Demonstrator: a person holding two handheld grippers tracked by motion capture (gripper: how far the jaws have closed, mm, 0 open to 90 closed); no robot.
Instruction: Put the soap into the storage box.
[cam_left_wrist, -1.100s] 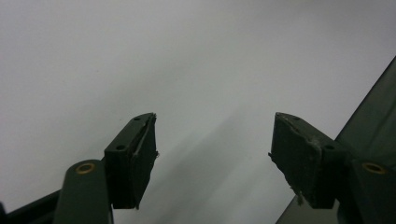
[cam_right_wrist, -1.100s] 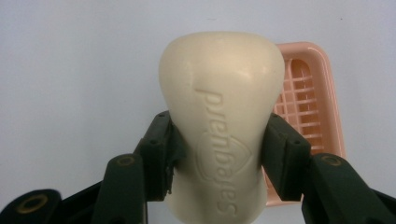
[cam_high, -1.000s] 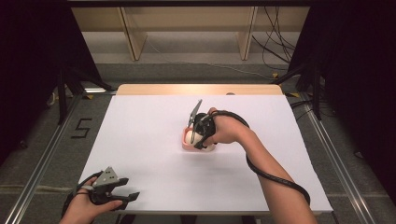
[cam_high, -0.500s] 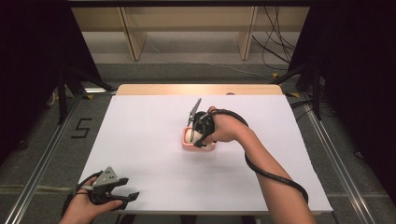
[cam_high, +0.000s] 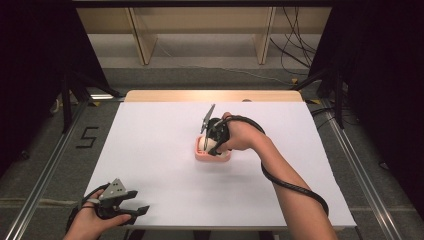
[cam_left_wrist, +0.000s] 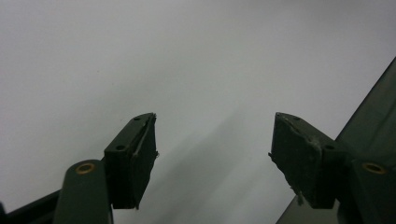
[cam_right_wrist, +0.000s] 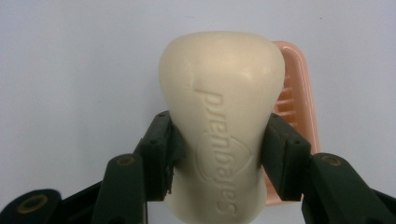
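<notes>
- Nearest the person, the left claw (cam_high: 131, 204) rests at the worktop's (cam_high: 150, 150) front left corner; its jaws stand wide apart with nothing between them, white surface under them and the front edge just beside one jaw in the left gripper view; it takes no part in the work.
- Mid-worktop, the right claw (cam_right_wrist: 219, 154) is clamped on a cream bar of soap (cam_right_wrist: 222, 116), jaws pressing its two sides; the pink soap dish (cam_right_wrist: 299, 112) lies just behind and beneath the bar.
- In the high view the soap (cam_high: 207, 145) sits over the dish (cam_high: 212, 157), but whether it touches the ribbed floor I cannot tell; judged from this, the grasp is made, and what is left is to seat or lift the bar and let go.
- Farther off, bare white surface runs all round the dish, every edge well apart; plenty of room to move either way.
</notes>
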